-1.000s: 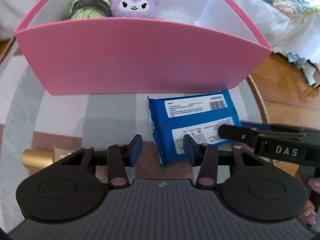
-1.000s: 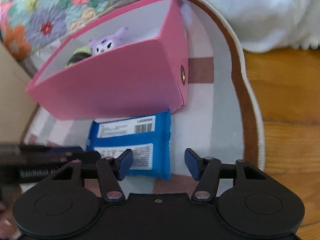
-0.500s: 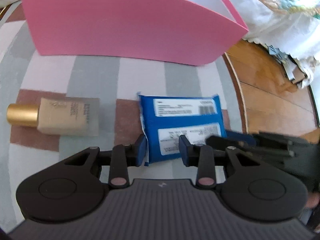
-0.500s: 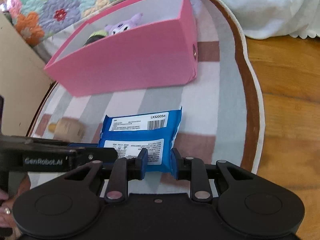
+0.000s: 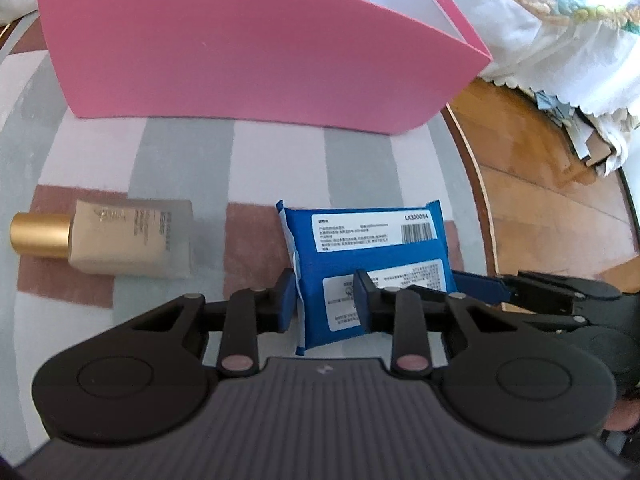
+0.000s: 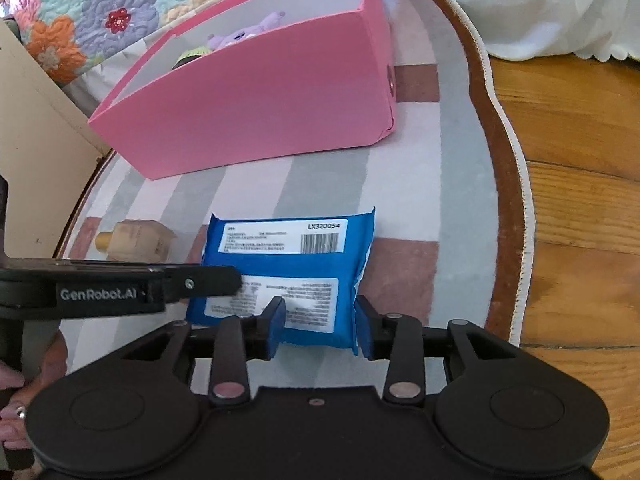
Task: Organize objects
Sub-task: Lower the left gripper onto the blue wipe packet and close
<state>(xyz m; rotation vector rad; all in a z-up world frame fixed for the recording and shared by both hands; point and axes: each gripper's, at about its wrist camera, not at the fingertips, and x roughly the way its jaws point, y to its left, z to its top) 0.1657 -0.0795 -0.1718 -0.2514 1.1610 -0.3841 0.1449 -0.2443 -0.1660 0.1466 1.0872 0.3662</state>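
Wipes: a blue pack lies on the striped rug before the pink box. Left gripper pinches its near left corner (jaws just closed in); right gripper, jaws just reopening, straddles the near right corner, pads touching.

A home bedroom: floral quilt, striped rug, wooden floor.
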